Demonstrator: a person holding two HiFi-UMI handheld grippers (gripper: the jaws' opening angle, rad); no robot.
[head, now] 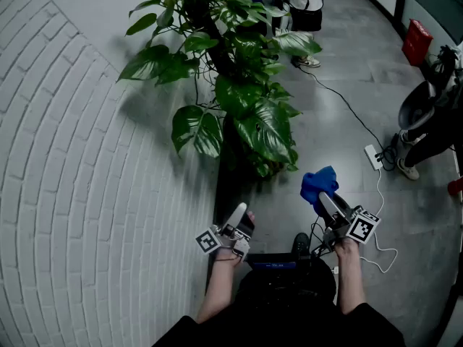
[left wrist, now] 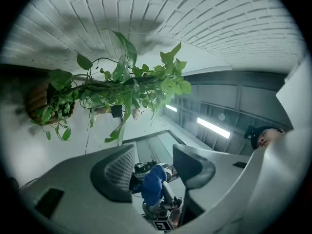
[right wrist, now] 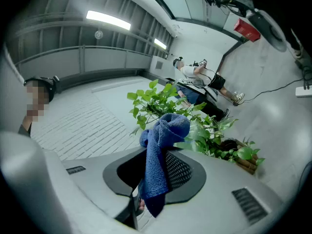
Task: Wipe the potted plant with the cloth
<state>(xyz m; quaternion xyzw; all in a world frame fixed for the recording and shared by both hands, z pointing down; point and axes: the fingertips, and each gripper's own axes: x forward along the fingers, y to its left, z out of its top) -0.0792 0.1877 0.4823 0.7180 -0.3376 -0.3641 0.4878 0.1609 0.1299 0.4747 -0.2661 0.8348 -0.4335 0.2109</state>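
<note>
The potted plant (head: 239,85) stands against the wall, its big glossy leaves spreading toward me. My right gripper (head: 327,202) is shut on a blue cloth (head: 318,182), held just right of the lowest leaves and apart from them. In the right gripper view the cloth (right wrist: 163,155) hangs bunched from between the jaws, with the plant (right wrist: 195,116) behind it. My left gripper (head: 239,214) sits low, below the plant, open and holding nothing. In the left gripper view the plant (left wrist: 122,89) is well ahead of the parted jaws, and the cloth (left wrist: 153,184) shows through the gap.
A white brick wall (head: 72,194) fills the left side. On the grey floor lie a power strip (head: 373,155) and its cable. A scooter (head: 427,107) and a red object (head: 417,42) are at the right. A person (head: 304,13) stands behind the plant.
</note>
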